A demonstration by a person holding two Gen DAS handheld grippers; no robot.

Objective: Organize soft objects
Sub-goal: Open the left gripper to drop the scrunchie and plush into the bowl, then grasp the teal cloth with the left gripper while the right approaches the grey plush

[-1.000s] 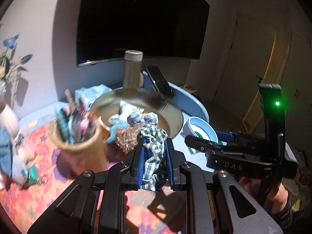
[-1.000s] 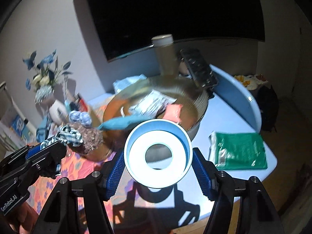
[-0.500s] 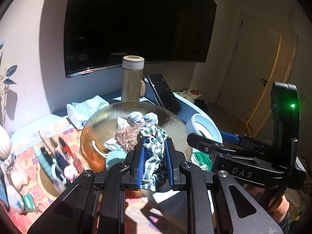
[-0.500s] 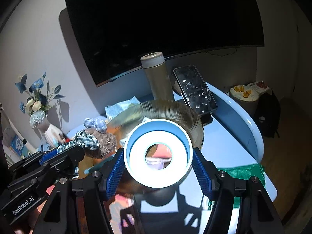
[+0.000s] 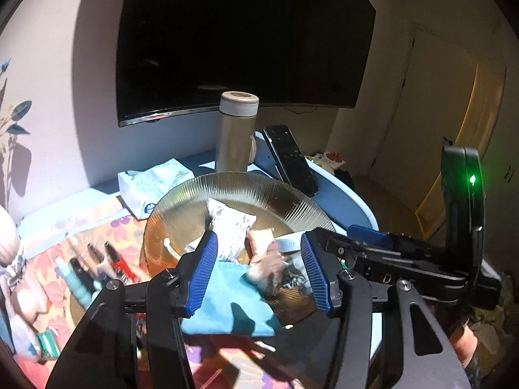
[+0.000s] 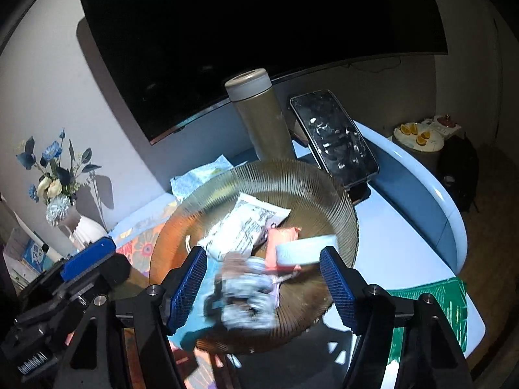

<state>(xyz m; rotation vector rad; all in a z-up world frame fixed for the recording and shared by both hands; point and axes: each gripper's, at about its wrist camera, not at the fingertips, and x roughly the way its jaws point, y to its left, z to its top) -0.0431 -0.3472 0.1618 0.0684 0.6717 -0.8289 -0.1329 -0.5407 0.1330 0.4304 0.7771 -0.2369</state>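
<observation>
Plush toy (image 6: 246, 295), checked and fuzzy, motion-blurred inside ribbed amber bowl (image 6: 292, 178).

Bottle (image 6: 259, 120) and phone (image 6: 334, 139) crowd bowl's (image 6: 292, 175) far rim.

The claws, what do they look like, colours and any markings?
Both claws are black angular frames with silver bolts and ribbed blue pads on the fingers. The left claw shows in the right wrist view with white "GenRobot.AI" lettering on its side. The right claw shows in the left wrist view with white letters on its side and an upright black part carrying a green light.
</observation>
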